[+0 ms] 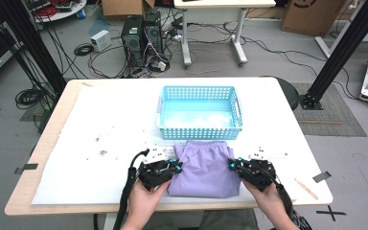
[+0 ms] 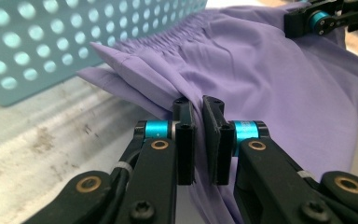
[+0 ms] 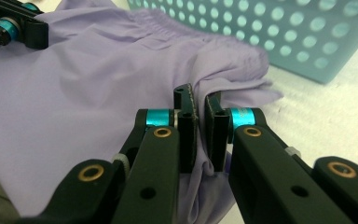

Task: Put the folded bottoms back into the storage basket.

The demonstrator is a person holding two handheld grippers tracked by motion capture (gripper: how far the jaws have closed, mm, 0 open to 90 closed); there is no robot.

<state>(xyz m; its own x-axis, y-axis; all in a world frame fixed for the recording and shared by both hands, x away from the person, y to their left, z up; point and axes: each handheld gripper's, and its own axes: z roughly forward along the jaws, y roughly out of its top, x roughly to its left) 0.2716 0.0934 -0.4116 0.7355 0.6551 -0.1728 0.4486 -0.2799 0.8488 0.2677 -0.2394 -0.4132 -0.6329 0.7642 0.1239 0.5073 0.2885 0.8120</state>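
- While both grippers pinch the shorts (image 1: 205, 168) at the near table edge, just near of the basket (image 1: 200, 111), step looks like grasp-before-lift.
- Left gripper (image 2: 198, 108): clamped on left side fold.
- Right gripper (image 3: 199, 100): clamped on right side.
- Next, prob: lift both evenly, carry far, into basket.

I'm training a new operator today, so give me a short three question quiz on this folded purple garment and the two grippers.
1. True or false: the left gripper is shut on the purple garment.
2. What stands just beyond the garment? A) blue basket B) red bucket C) cardboard tray
3. Which edge of the garment does the right gripper pinch, as seen in the high view?

Key: 1 true. 2 A, the blue basket. 3 its right edge.
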